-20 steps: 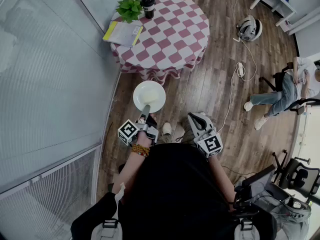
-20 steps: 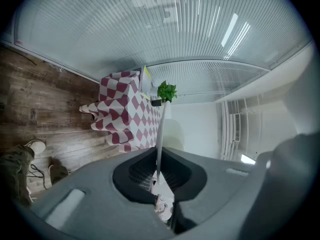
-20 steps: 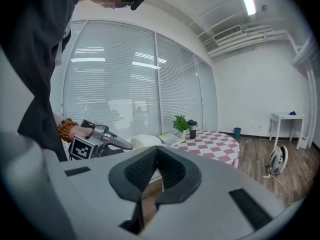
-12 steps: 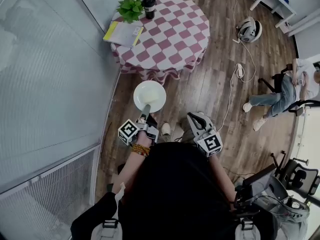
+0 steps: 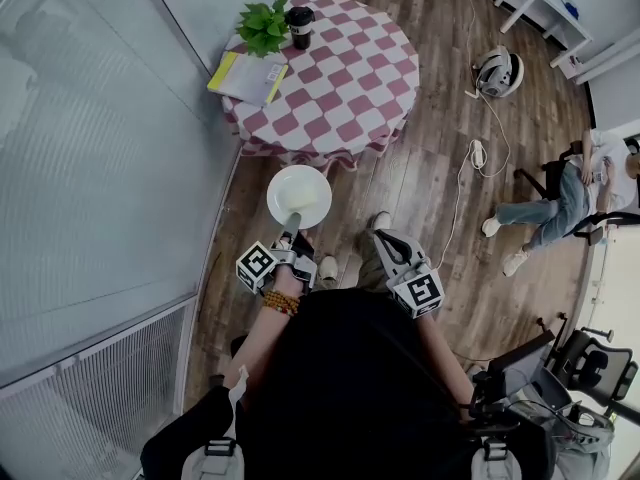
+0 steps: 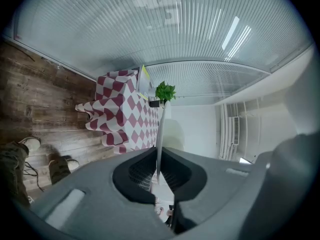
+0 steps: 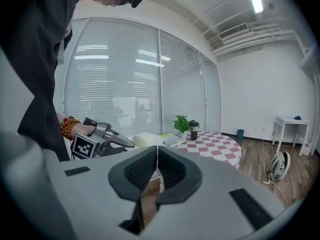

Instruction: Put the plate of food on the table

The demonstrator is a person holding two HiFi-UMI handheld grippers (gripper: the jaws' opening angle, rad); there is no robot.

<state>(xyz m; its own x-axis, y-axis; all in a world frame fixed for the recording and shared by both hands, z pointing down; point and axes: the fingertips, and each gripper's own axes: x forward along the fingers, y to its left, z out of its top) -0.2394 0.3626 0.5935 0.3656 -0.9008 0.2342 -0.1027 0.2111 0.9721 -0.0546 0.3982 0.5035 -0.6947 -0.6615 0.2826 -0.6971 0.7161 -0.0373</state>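
left tool (image 5: pixel 291 226) clamped on near rim of plate (image 5: pixel 284 181), jaws pinching thin edge only, seen edge-on in left gripper view. plate out front of tool, roughly level, over wood floor, just short of counter (image 5: pixel 345 73), not on it yet. pale lump of food (image 5: pixel 303 199) sitting mid-plate. right tool (image 5: pixel 386 240) closed on nothing, held beside, apart from plate, giving no support.

risks from here, judged:
- single-edge pinch w/ plate weight hanging out beyond jaws: could pivot or sag in grip, then food slides off far side or plate drops to floor.
- any wrist roll on approach tips plate same way.
- coming in too low: plate rim could catch draped cloth at counter edge and drag it.
- reaching too far across: plant (image 5: pixel 264 26), dark cup (image 5: pixel 298 20) and book (image 5: pixel 247 76) crowd far side; knock-over poss. near side looks bare, safer spot.
- letting go before plate base sits flat on counter: tilt and clatter.
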